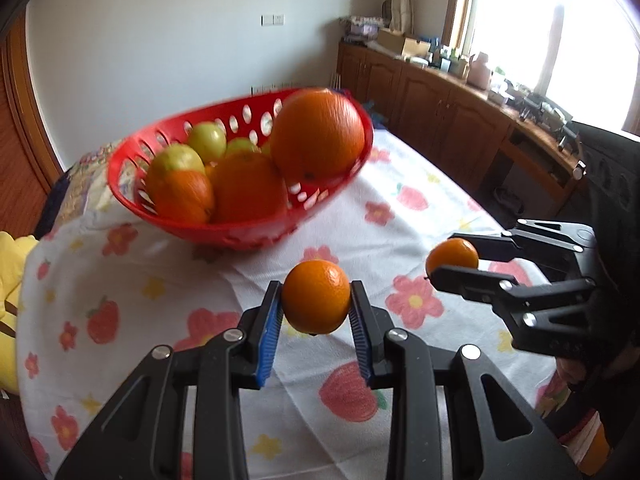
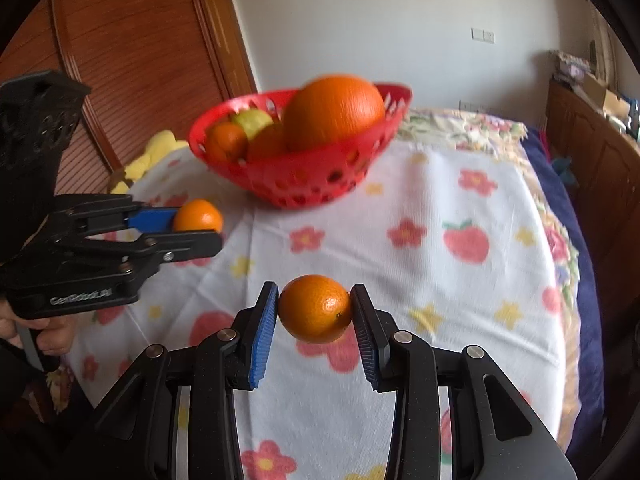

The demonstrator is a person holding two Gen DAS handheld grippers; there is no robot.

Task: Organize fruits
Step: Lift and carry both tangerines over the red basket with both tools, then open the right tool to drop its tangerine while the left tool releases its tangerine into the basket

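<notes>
Each hand-held gripper, left (image 1: 316,305) and right (image 2: 315,309), clamps a small orange clear of the bed (image 2: 460,300); next, carry both to the red basket (image 2: 304,184) at its far edge.

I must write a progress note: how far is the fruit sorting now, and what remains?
Done: the red basket already holds several oranges and green fruits. In hand: the left hand-held gripper is shut on a small orange, and the right hand-held gripper is shut on another small orange, both lifted above the flowered cloth. Left: putting these two into the basket. No other loose fruit shows.
</notes>
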